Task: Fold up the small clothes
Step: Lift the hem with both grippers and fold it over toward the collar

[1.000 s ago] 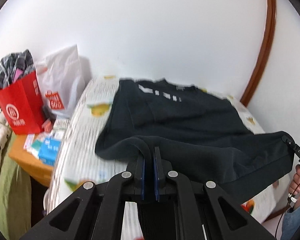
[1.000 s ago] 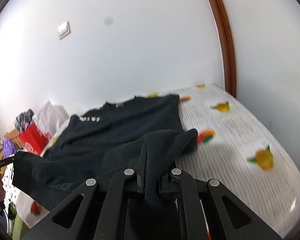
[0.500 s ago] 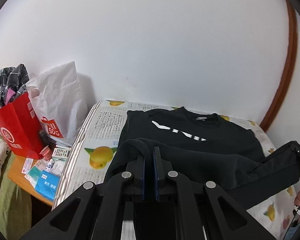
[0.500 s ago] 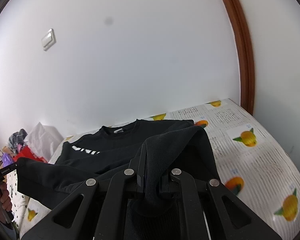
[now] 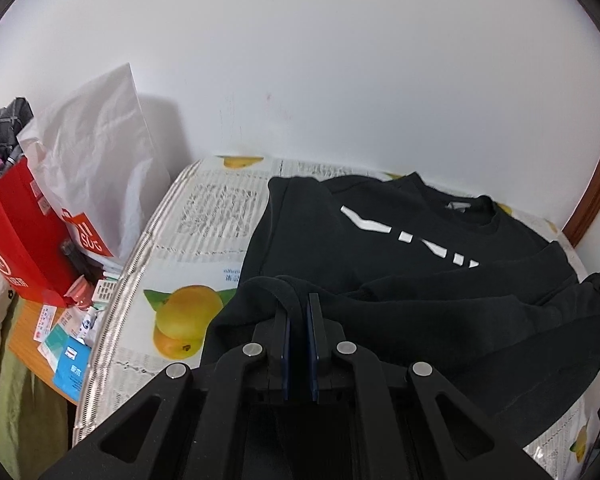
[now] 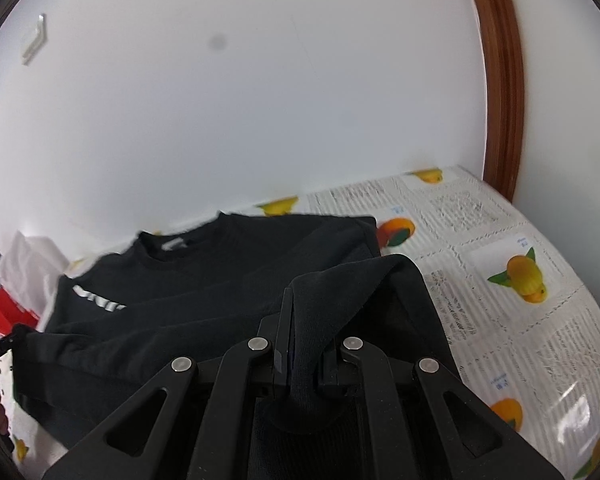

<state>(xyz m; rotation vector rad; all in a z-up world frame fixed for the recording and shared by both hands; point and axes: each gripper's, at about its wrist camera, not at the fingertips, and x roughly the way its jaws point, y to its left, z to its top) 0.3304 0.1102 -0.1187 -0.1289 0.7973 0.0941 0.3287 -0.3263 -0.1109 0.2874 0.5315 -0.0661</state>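
A black sweatshirt (image 5: 380, 236) with white chest marks lies on the table, its collar toward the wall. Its lower hem is lifted and carried over the body. My left gripper (image 5: 299, 300) is shut on the hem's left corner. My right gripper (image 6: 304, 300) is shut on the hem's right corner, which drapes over its fingers. The same sweatshirt (image 6: 228, 272) fills the middle of the right wrist view. The other gripper's tip shows at each view's edge, with cloth stretched between.
The table wears a white cloth (image 6: 500, 280) printed with fruit and text; it meets the white wall. At the left stand a red paper bag (image 5: 16, 232), a white plastic bag (image 5: 100, 160) and small packets (image 5: 68, 352) on a wooden ledge. A brown door frame (image 6: 500, 80) rises at right.
Both grippers have carried the lifted hem forward toward the wall and collar. The hem now covers more of the sweatshirt's body, and the left gripper has sunk a little.
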